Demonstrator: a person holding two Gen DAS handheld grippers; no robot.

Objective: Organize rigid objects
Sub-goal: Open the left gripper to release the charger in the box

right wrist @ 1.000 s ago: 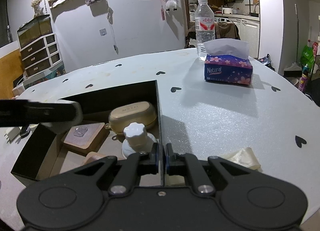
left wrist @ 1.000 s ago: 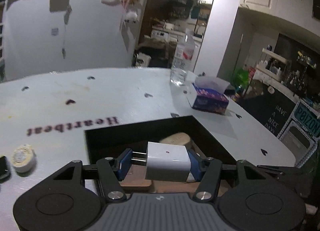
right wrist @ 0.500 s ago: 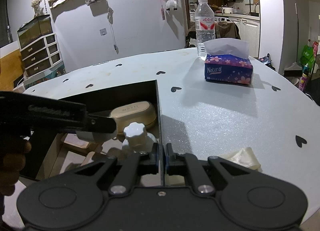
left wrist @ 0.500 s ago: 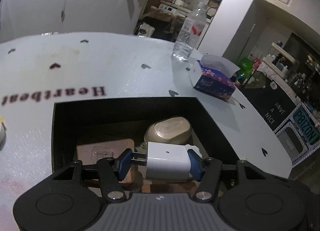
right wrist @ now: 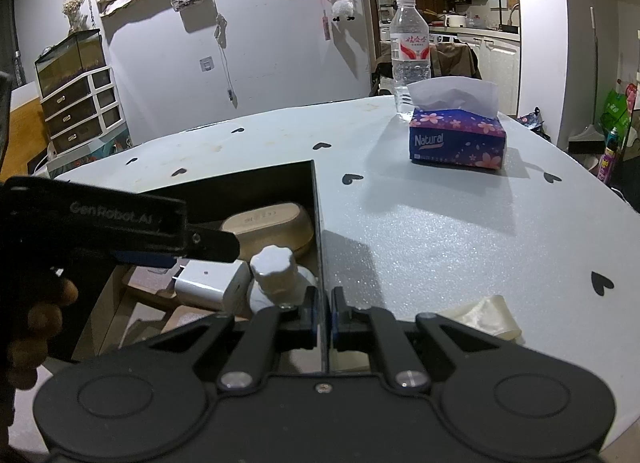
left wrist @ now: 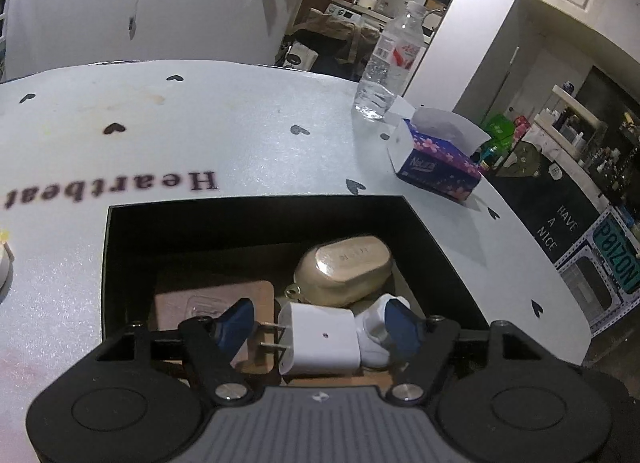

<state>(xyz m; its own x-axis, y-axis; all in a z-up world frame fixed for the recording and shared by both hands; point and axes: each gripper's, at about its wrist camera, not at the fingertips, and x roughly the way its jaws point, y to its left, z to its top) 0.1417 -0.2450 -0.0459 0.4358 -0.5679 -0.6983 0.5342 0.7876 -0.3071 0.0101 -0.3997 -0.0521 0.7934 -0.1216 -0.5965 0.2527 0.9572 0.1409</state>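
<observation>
The white charger (left wrist: 318, 339), clamped a second ago, now lies loose in the black box (left wrist: 256, 223); left gripper (left wrist: 320, 329) jaws have spread. Right gripper (right wrist: 322, 313) pinches the box wall at 6 o'clock.

**A lived-in home, kitchen at the back**

I'm looking across a heart-printed counter (right wrist: 440, 223) in someone's home: a tissue box (right wrist: 458, 141) and water bottle (right wrist: 410, 63) on it, a chest of drawers (right wrist: 80, 107) far left, kitchen cabinets (right wrist: 496, 59) far right.

Left gripper (left wrist: 320, 327) now open; white charger (left wrist: 318, 339) apparently loose inside black box (left wrist: 256, 219)
</observation>
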